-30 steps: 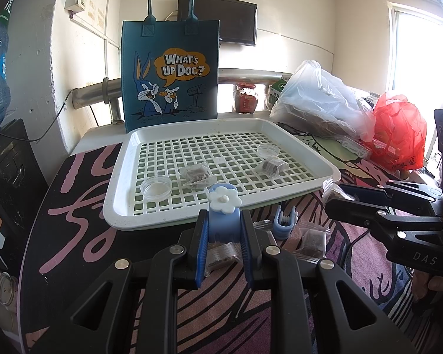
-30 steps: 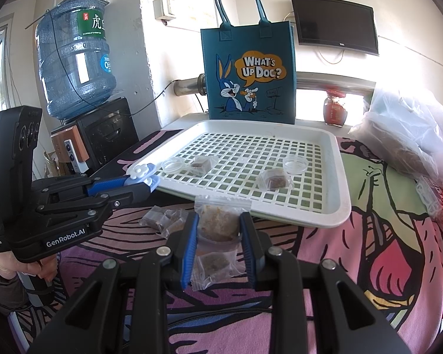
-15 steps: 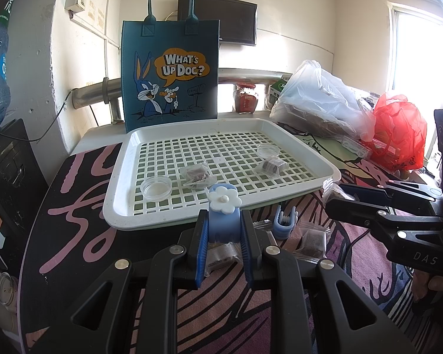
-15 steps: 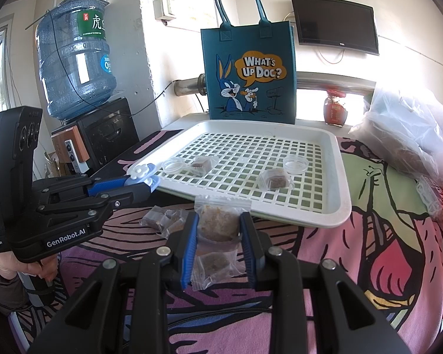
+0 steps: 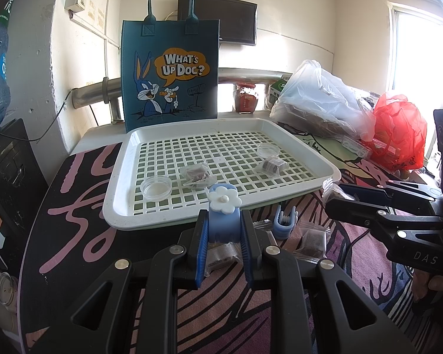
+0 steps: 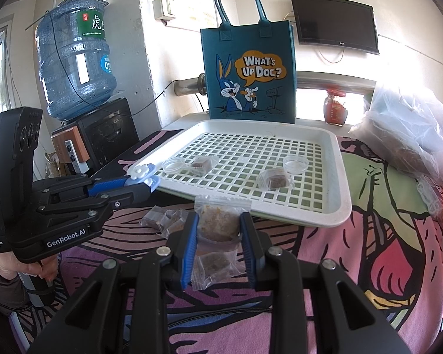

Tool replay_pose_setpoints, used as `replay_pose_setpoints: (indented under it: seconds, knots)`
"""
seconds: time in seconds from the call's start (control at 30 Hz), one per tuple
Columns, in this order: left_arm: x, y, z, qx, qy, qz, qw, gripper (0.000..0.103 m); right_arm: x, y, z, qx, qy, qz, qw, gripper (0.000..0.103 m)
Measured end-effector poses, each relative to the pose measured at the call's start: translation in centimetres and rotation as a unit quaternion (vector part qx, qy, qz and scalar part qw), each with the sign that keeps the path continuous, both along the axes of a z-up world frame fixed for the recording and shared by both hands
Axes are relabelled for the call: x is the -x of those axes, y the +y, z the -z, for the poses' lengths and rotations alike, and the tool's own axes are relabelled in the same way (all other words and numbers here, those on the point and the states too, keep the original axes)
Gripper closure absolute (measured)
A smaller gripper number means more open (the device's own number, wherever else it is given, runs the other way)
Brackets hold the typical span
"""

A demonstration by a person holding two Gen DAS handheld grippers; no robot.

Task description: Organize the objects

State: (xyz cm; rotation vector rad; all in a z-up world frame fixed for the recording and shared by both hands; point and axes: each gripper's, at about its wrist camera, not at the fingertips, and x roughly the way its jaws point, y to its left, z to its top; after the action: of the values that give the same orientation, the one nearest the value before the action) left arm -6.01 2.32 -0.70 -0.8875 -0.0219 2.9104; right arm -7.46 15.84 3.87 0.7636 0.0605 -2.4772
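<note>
Blue flower clip sits clamped in the left gripper, clear sachet pinched in the right gripper, both apparently bound for the white tray just ahead.

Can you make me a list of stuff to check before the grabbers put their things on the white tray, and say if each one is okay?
1. Left gripper has its blue flower clip: ok, jaws shut on it.
2. Right gripper has its clear snack bag: ok, pinched between the jaws.
3. White tray has free space: ok, only two small clear dishes and two little packets sit on it.
4. Way to the tray is open: ok, nothing stands between either gripper and the near rim.
5. Snack bag is sealed: cannot tell.
6. Loose packets on the cloth are clear of the grippers: ok.
</note>
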Motion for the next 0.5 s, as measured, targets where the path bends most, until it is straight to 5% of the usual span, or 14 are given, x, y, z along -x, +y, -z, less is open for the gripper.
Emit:
replay_pose_setpoints:
  seconds: [0.5]
  knots:
    - [0.0, 0.02, -0.02, 0.0, 0.0, 0.0, 1.0, 0.084, -0.1, -0.05, -0.07, 0.002, 0.0, 0.0, 1.0, 0.075]
